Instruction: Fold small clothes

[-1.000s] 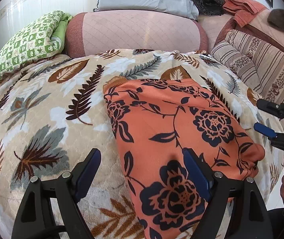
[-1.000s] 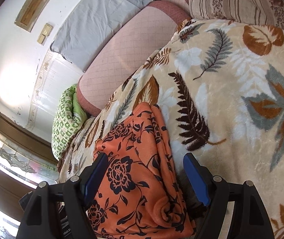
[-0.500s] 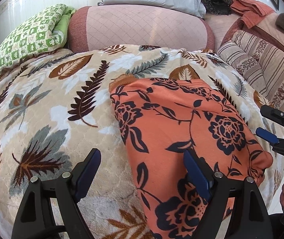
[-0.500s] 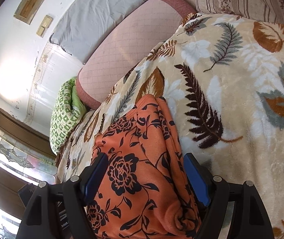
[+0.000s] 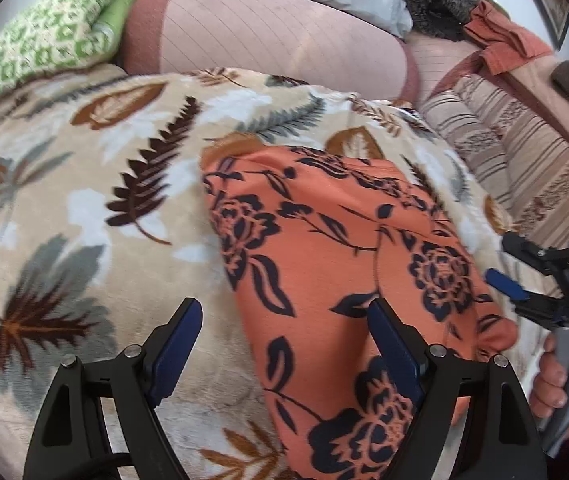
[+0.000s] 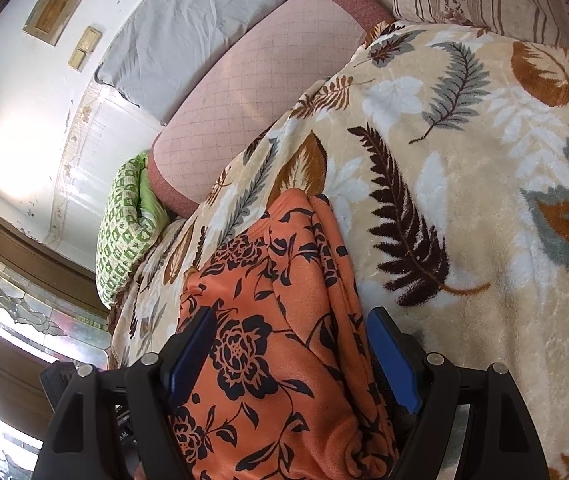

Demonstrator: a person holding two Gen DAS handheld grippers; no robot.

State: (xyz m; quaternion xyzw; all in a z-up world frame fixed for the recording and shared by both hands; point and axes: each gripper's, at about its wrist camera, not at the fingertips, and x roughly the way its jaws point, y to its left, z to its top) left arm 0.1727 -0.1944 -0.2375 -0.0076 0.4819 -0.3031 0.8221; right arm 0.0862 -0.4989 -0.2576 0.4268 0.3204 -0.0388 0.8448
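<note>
**Orange floral garment lying folded between two open grippers**

An orange knit garment printed with dark navy roses and vines (image 5: 336, 264) is seen lying folded on a plush beige blanket patterned with brown, grey and white leaves (image 5: 84, 208). In the left wrist view the left gripper (image 5: 280, 344) is held with its blue-padded jaws wide apart; nothing is clamped. The garment's left edge is framed between the two fingers, while the right-hand finger is set over the orange cloth and the left-hand finger over bare blanket. Whether the pads touch the fabric cannot be told.

In the right wrist view the right gripper (image 6: 290, 354) is likewise spread open, and the garment (image 6: 268, 320) is seen running between its fingers, its layered edge just inside the right-hand pad. No pinch on the cloth is shown. The same gripper (image 5: 524, 276) is visible at the garment's rounded right end in the left view, with the person's hand (image 5: 552, 380) wrapped around its handle.

A pink quilted bolster (image 5: 276, 44), a green-and-cream checked quilt (image 5: 40, 36) and a striped beige cushion (image 5: 524, 160) are seen beyond the blanket.
</note>
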